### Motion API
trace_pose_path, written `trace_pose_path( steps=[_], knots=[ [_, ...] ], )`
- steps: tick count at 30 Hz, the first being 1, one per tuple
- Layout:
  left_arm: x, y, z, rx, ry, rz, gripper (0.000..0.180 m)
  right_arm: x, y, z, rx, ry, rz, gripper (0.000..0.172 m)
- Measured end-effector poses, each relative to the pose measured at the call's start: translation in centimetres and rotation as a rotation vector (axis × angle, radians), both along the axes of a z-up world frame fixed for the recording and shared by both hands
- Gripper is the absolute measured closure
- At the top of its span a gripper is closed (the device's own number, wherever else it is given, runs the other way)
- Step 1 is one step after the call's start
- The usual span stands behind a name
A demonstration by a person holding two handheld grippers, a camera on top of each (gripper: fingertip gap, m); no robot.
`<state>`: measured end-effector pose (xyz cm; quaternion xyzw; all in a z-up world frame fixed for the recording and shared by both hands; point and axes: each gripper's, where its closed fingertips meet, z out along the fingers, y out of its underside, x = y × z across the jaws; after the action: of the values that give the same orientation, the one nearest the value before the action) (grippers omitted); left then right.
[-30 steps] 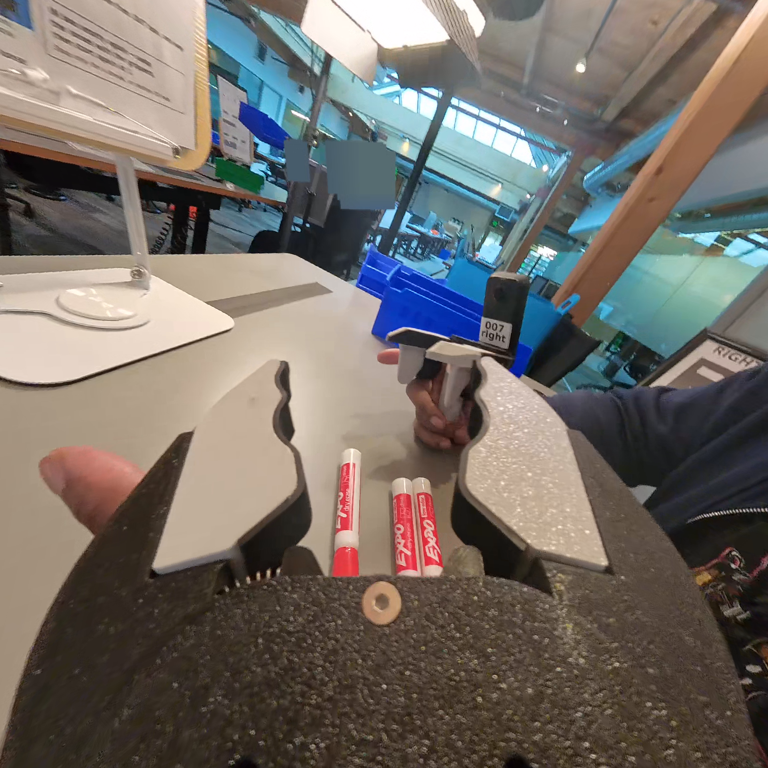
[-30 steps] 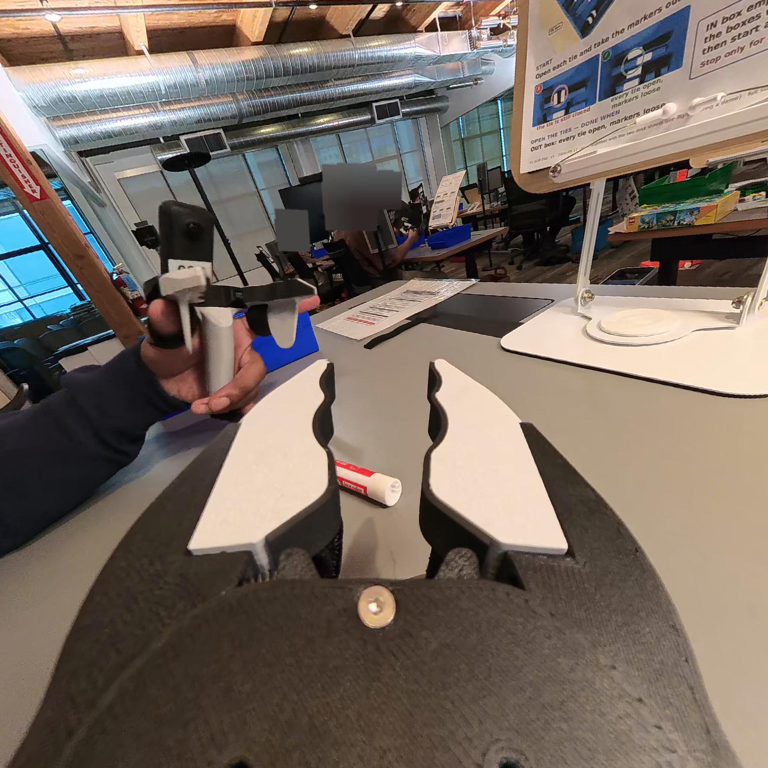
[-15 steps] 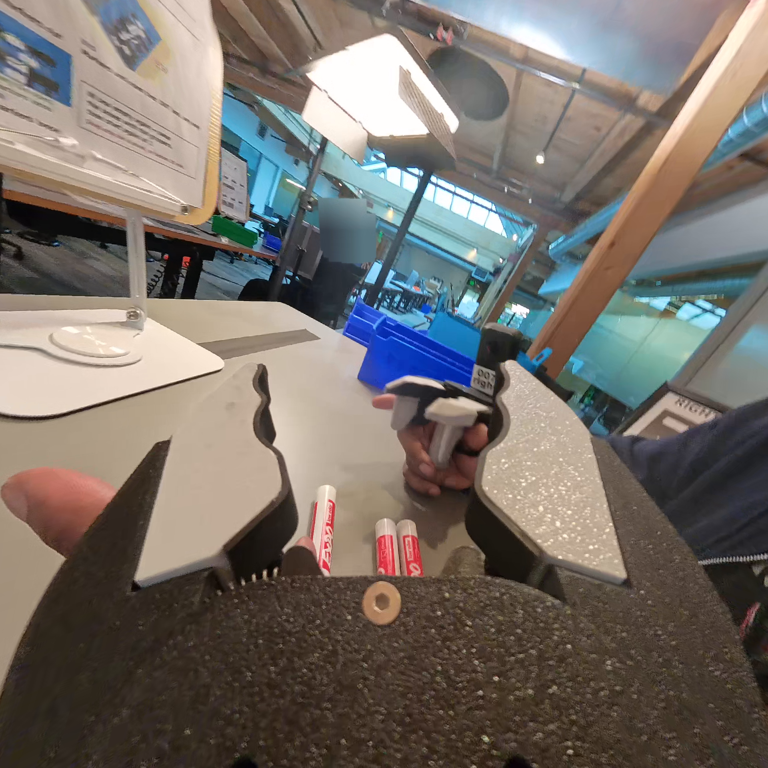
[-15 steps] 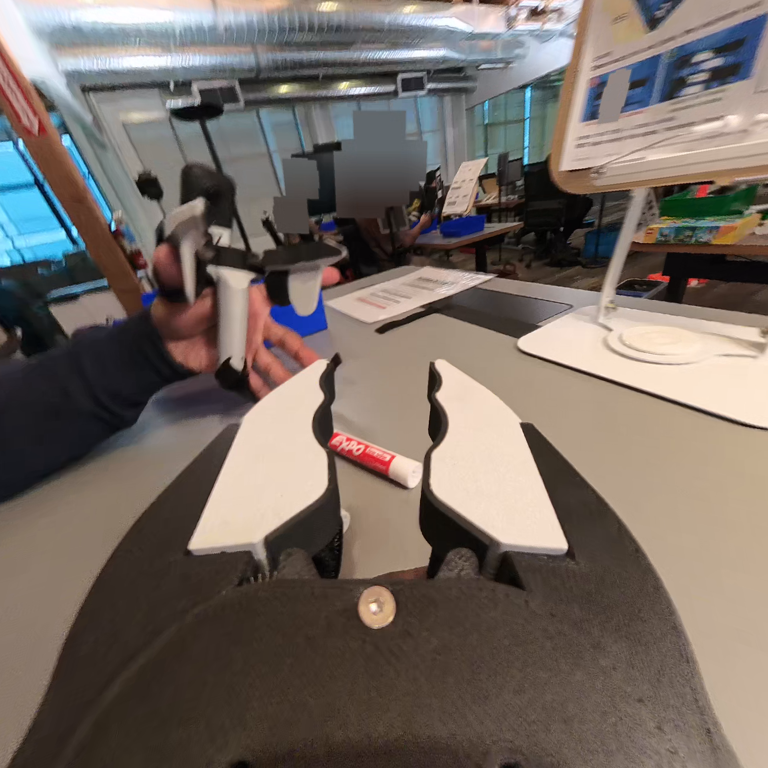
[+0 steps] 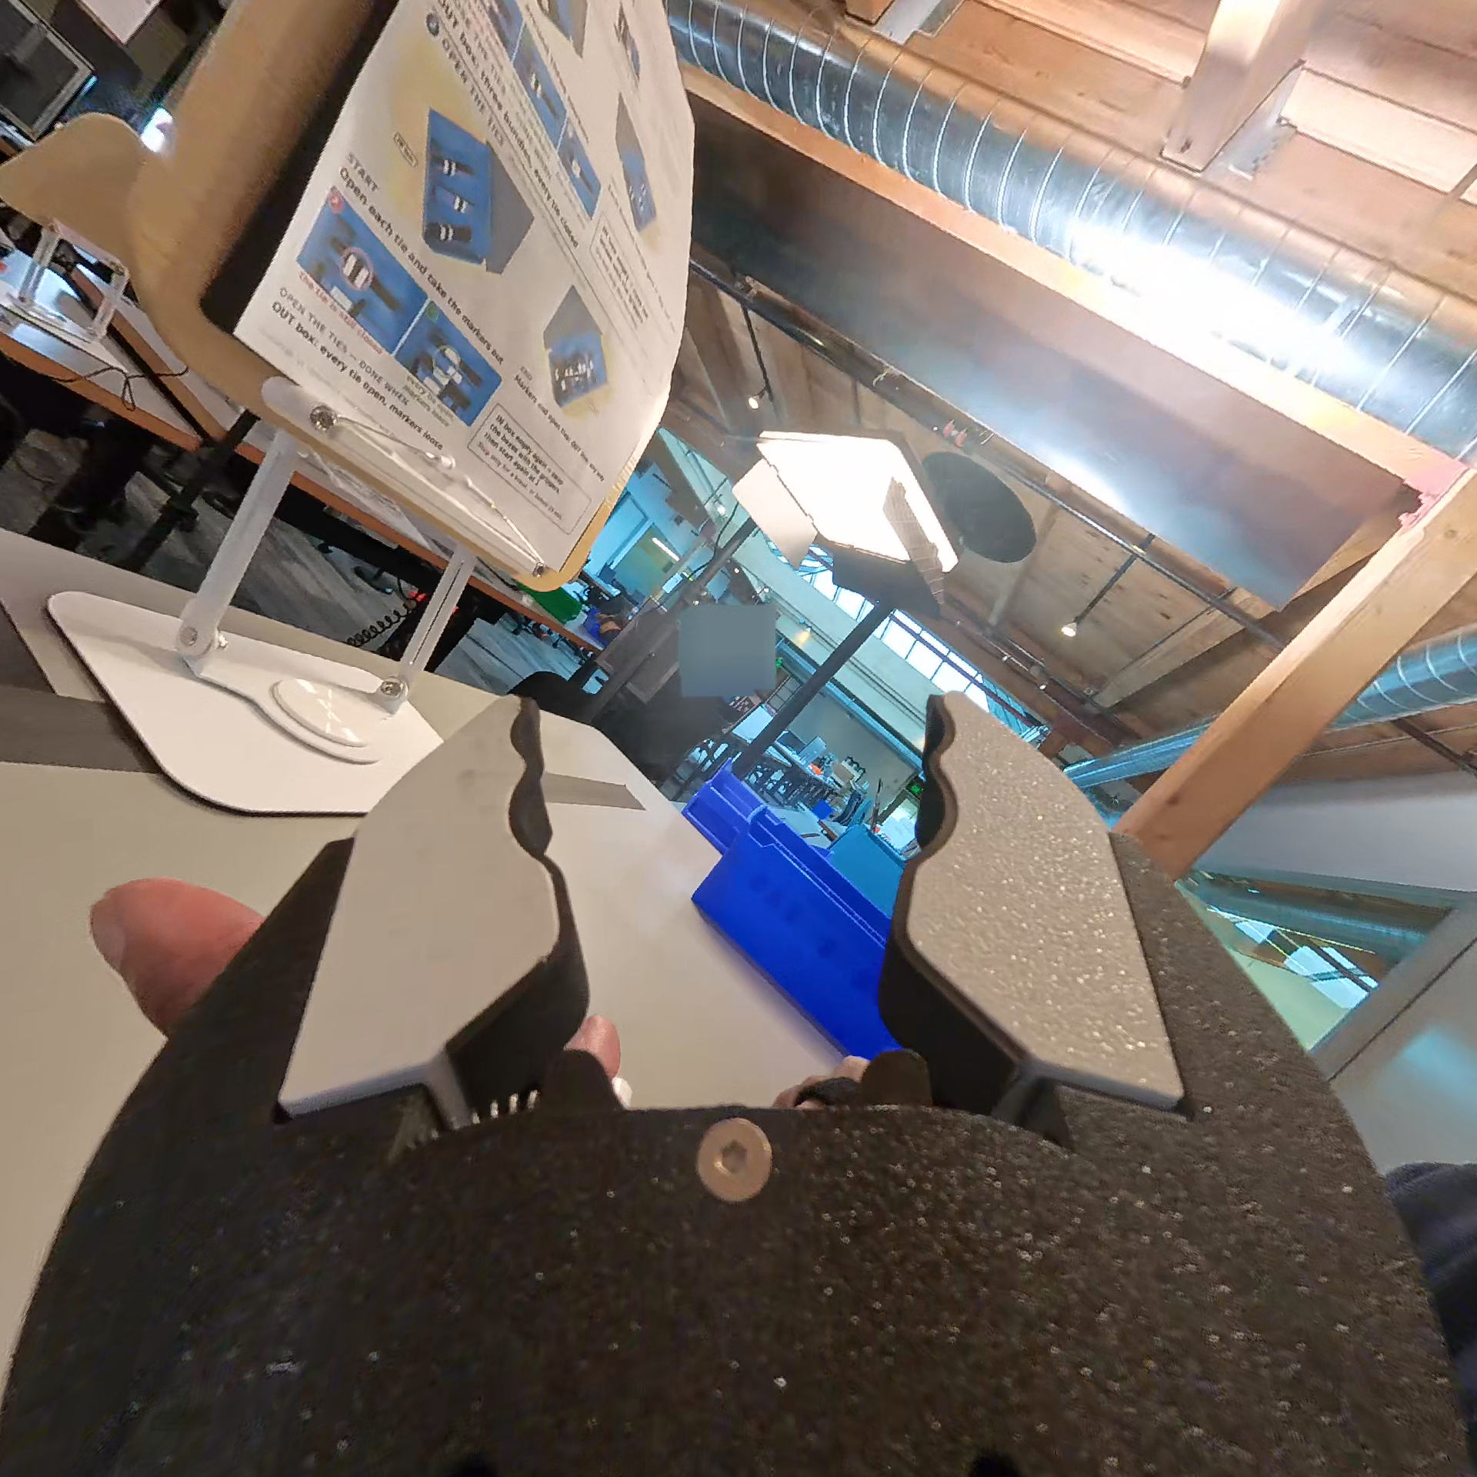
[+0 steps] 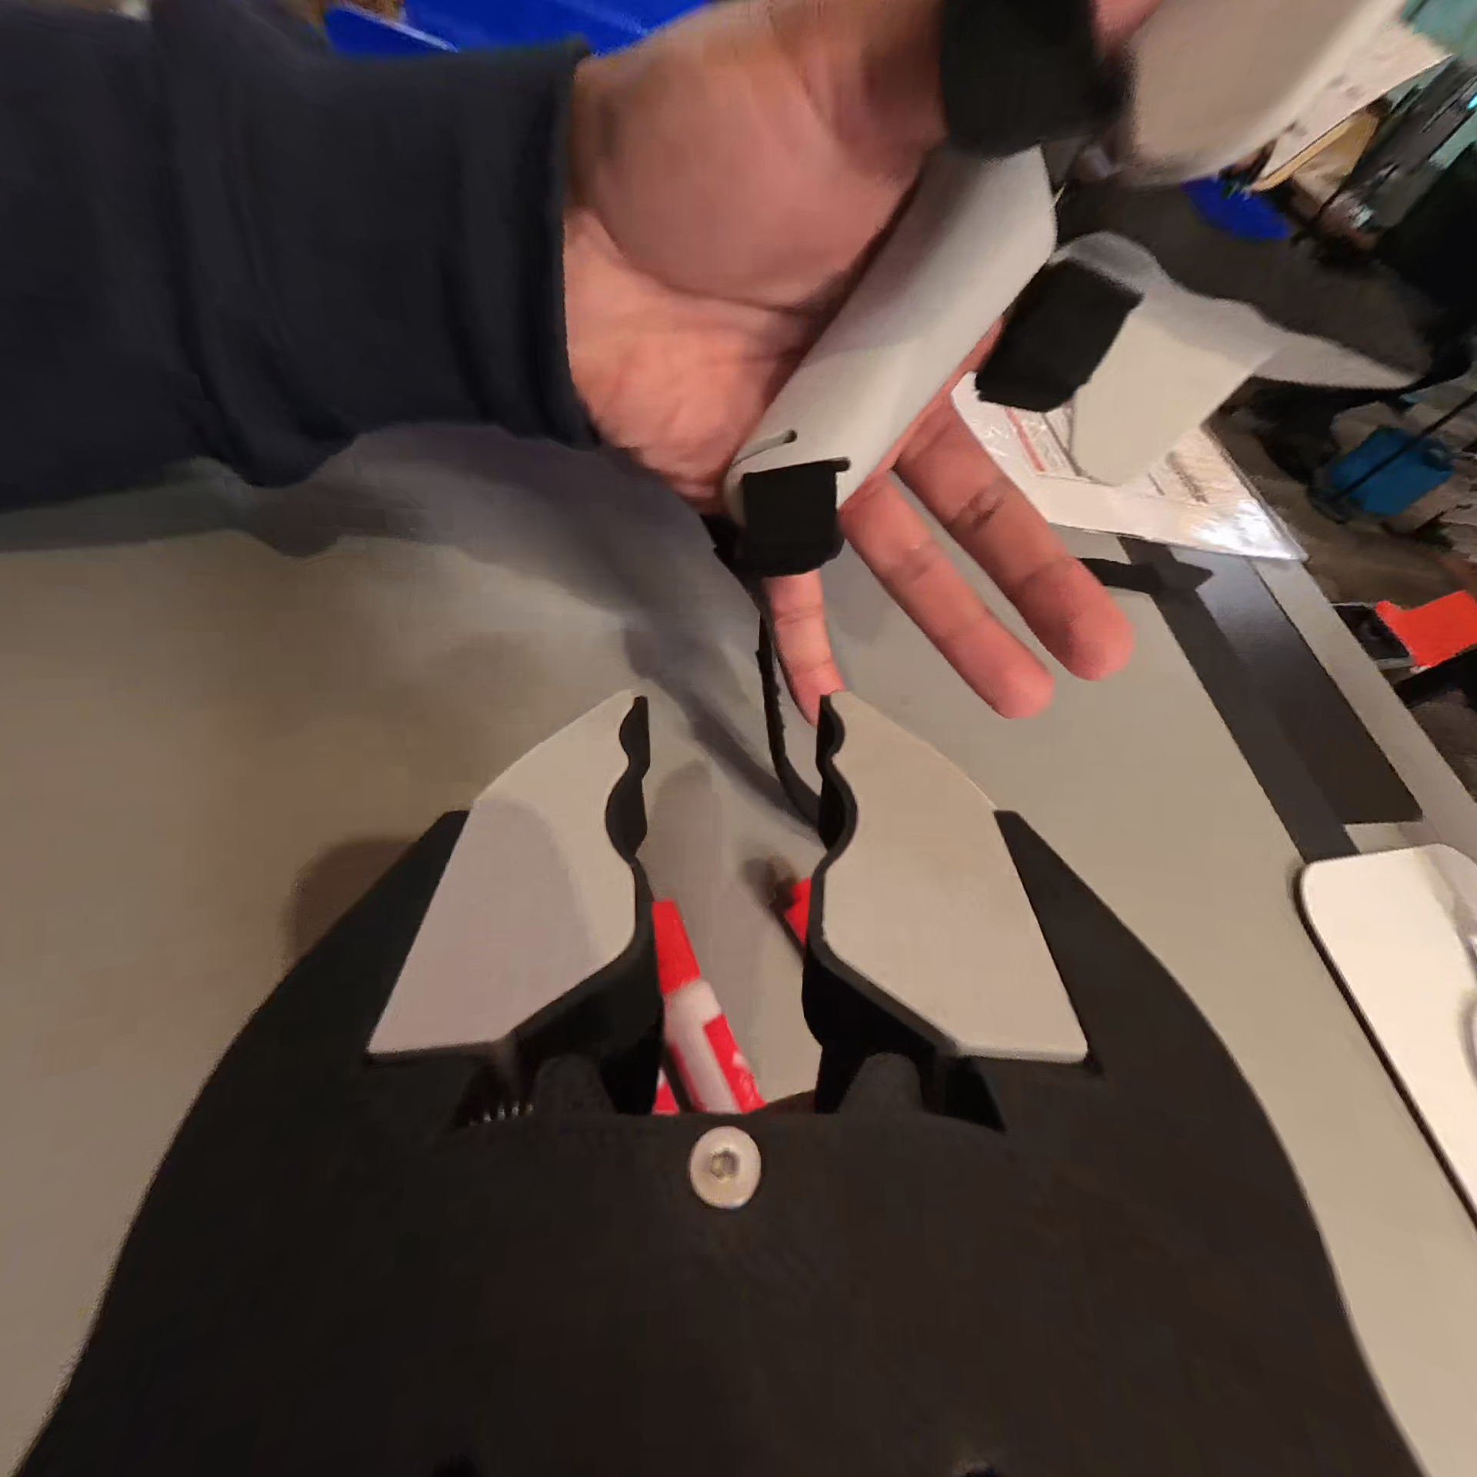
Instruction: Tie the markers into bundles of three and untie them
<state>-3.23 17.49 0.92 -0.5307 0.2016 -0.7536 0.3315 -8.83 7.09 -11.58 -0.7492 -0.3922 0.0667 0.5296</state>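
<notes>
grey table (image 6: 240, 719) carries red markers (image 6: 695, 1031), a black tie (image 6: 779, 743), white stand base (image 5: 200, 719).

Probably an open workshop: exposed ducting (image 5: 1039, 184), timber beams (image 5: 1295, 663), rows of worktables (image 5: 144, 384)

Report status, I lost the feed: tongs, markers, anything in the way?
Left tongs open, empty, pointing up. Right tongs open over red markers on the table. Bare fingers and black strap close ahead.

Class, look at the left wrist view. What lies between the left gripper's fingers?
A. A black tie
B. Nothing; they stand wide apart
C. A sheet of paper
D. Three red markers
B: the left gripper is open, with only the grey table and a blue bin seen beyond.
</notes>
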Motion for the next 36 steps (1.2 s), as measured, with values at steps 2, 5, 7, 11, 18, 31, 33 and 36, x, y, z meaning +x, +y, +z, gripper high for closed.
trace_pose_path(
  steps=[2,5,7,11,18,31,33,36],
  knots=[
    [-0.3,-0.1,0.5,0.006,-0.018,-0.005,0.089,-0.7,1.5,-0.4,-0.007,-0.038,-0.003,0.131],
    [-0.8,0.0,1.1,-0.002,-0.043,-0.017,0.089,-1.3,3.4,-1.3,-0.025,-0.1,-0.017,0.134],
    [-1.0,0.2,1.1,0.012,-0.033,-0.005,0.089,-1.5,4.2,-1.6,-0.027,-0.115,-0.038,0.14],
    [-1.8,1.2,1.2,0.002,-0.038,0.023,0.089,-1.7,4.9,-1.9,-0.034,-0.125,-0.029,0.164],
    [-2.9,2.8,1.9,-0.067,-0.108,0.073,0.09,-1.8,5.5,-2.2,-0.042,-0.103,-0.042,0.163],
    [-6.9,6.0,3.6,-0.004,-0.157,0.268,0.094,-2.2,5.2,-1.4,0.017,-0.169,-0.018,0.17],
    [-7.0,5.8,4.0,0.029,-0.154,0.283,0.093,-2.3,5.1,-1.2,0.016,-0.175,-0.015,0.17],
    [-7.4,5.7,4.6,0.075,-0.157,0.329,0.094,-2.3,5.1,-1.0,0.032,-0.188,-0.022,0.17]
  ],
)
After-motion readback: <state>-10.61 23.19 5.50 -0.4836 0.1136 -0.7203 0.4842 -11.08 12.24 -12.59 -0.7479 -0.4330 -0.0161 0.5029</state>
